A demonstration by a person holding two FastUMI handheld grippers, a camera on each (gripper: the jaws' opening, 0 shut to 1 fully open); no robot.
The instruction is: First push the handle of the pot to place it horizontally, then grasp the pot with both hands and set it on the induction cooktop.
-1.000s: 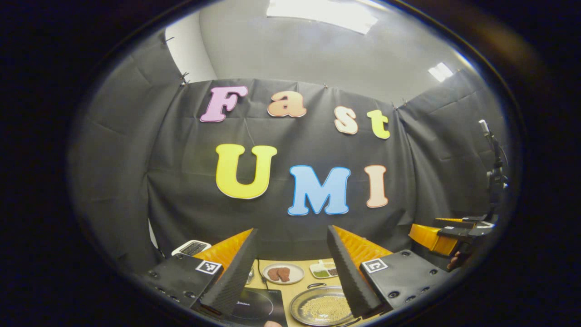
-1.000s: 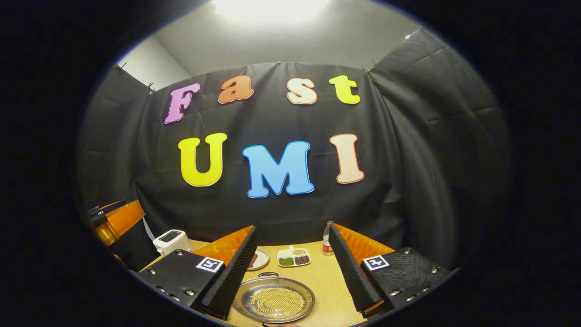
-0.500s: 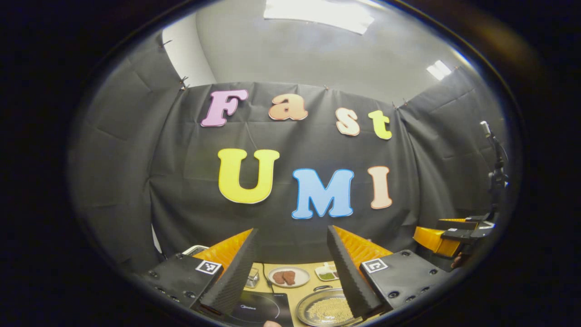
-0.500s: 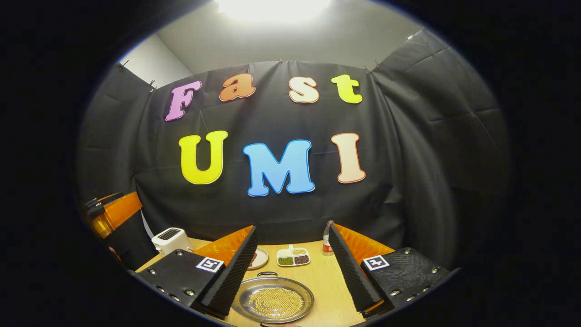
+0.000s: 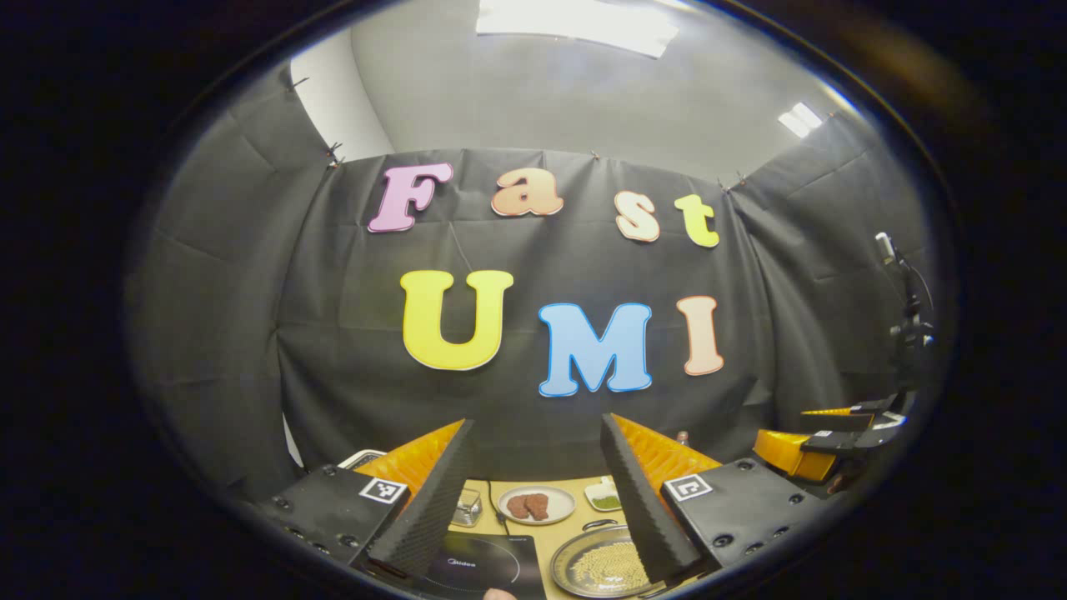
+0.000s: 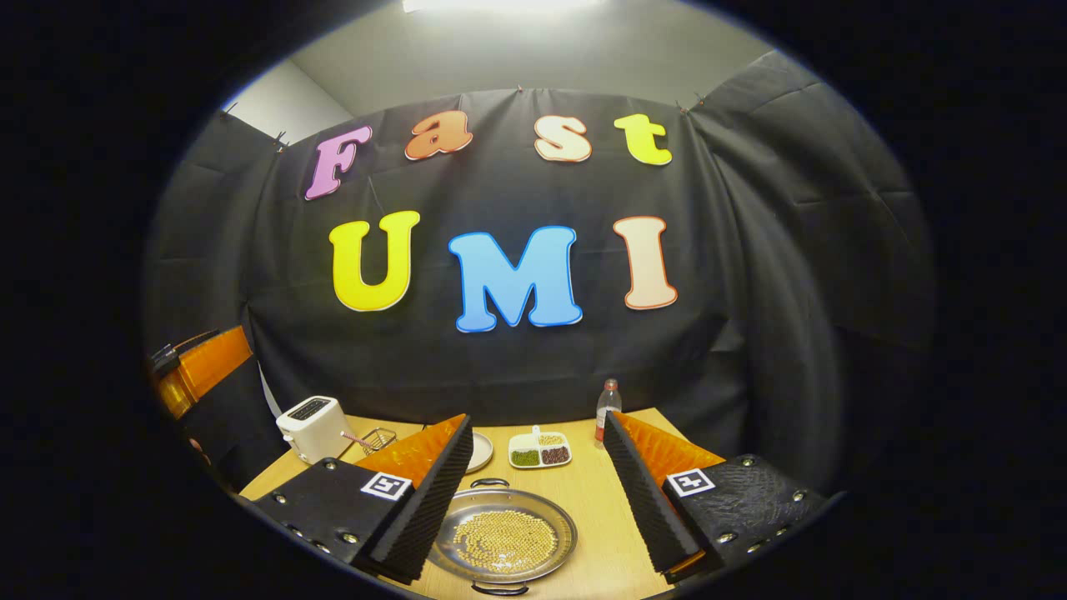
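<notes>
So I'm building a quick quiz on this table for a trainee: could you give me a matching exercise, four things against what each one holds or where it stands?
Things:
1. pot
2. divided dish
3. toaster
4. bottle

Descriptions:
A. white, at the table's far left
B. upright by the black cloth, far right
C. shallow metal, full of small yellow beans
D. white compartments with green, dark red and pale contents

Pairs: 1-C, 2-D, 3-A, 4-B
</notes>
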